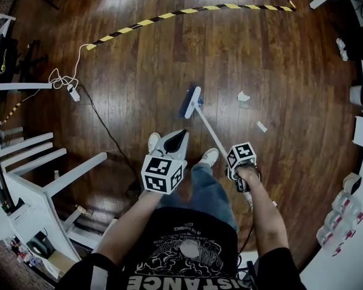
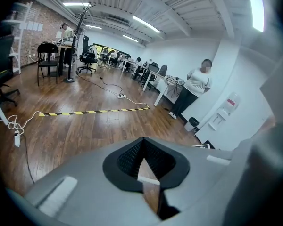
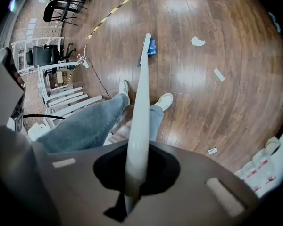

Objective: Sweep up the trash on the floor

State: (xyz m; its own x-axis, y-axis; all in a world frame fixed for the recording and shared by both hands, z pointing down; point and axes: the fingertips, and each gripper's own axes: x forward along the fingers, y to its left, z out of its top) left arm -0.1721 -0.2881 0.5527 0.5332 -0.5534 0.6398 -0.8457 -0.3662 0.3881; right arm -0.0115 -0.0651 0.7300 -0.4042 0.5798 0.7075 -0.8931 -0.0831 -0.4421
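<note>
Head view: a person stands on the wood floor (image 1: 139, 59) with a gripper in each hand, both held out over the shoes (image 1: 210, 156)
Right gripper (image 1: 228, 156): jaws closed tight round the white handle of the broom (image 1: 209, 128), which runs straight between them (plainest in the right gripper view, right gripper (image 3: 134, 178), broom (image 3: 140, 102))
Broom: the handle slants forward and left from the grip to the head (image 1: 192, 101), which is down at the floor ahead of the shoes; blue bristles show on the head's left side
Left gripper (image 1: 180, 135): jaws drawn together at the tips with nothing between them; it points forward between the two shoes (in the left gripper view, left gripper (image 2: 142, 142), only a sliver of floor shows through the black hollow behind the tips)
Trash: a crumpled paper (image 1: 243, 96) lies right of the head, apart from it; a flat strip (image 1: 262, 126) lies nearer the person, right of the handle; both are clear of the bristles (paper (image 3: 197, 41) and strip (image 3: 219, 74) in the right gripper view)
Scrap (image 3: 212, 150): a third small piece, off to the person's right near the white units
Tape (image 1: 187, 11): a yellow-and-black line across the floor, well beyond the head
Cable (image 1: 72, 92): white, with a power strip, left of the broom
Bystander (image 2: 195, 86): stands by the white wall in the left gripper view
</note>
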